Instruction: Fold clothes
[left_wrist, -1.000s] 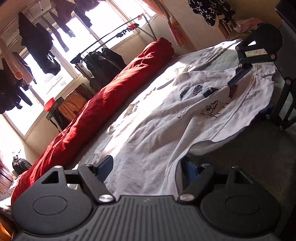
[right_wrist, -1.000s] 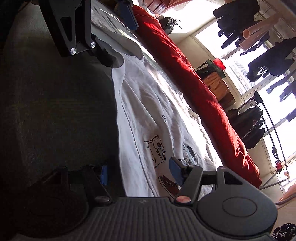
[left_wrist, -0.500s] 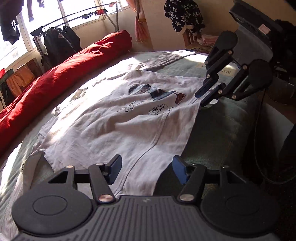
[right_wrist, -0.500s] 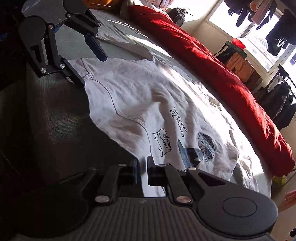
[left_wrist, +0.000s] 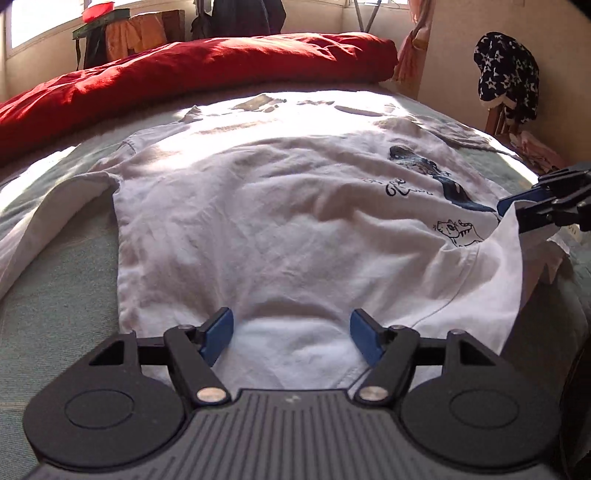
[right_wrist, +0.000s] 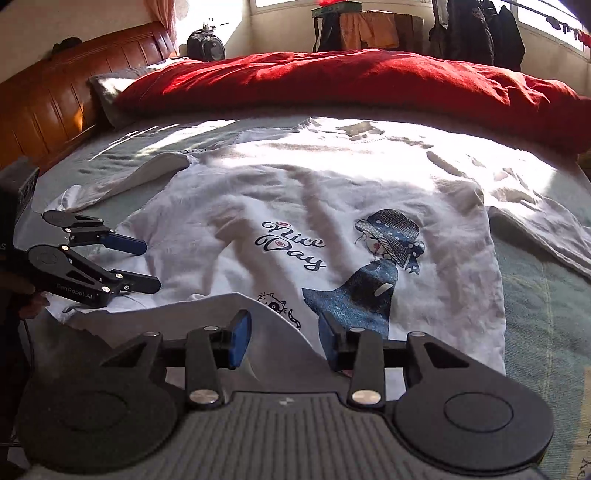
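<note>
Shirt (right_wrist: 332, 206) spread print-up across the middle of the bed (right_wrist: 546, 295), hem toward the near edge, collar toward the red quilt (right_wrist: 369, 81) along the far edge. Both views levelled out compared with a second ago, when each showed the room steeply tilted. Near hem corner now lifted and curled back over the print (pale underside showing), where half a second ago it lay flat under the pinched-shut right gripper (right_wrist: 284, 341). Right gripper's jaws now opening again, the curled flap of cloth between the blue pads; from the left wrist view the flap seems draped against them rather than clamped, though hard to be sure at that edge of the fisheye. Left gripper (left_wrist: 291, 334) parted and opening, poised over the hem at the near edge, cloth below the pads but not pinched. Meaning for the task: first fold barely begun, probably a regrasp of the hem at both corners needed.

Cut off: near hem under both gripper bodies. Sunlit far part of the shirt washed out, collar hard to make out. One sleeve (left_wrist: 44, 229) trailing toward the left edge, its end out of view.
</note>
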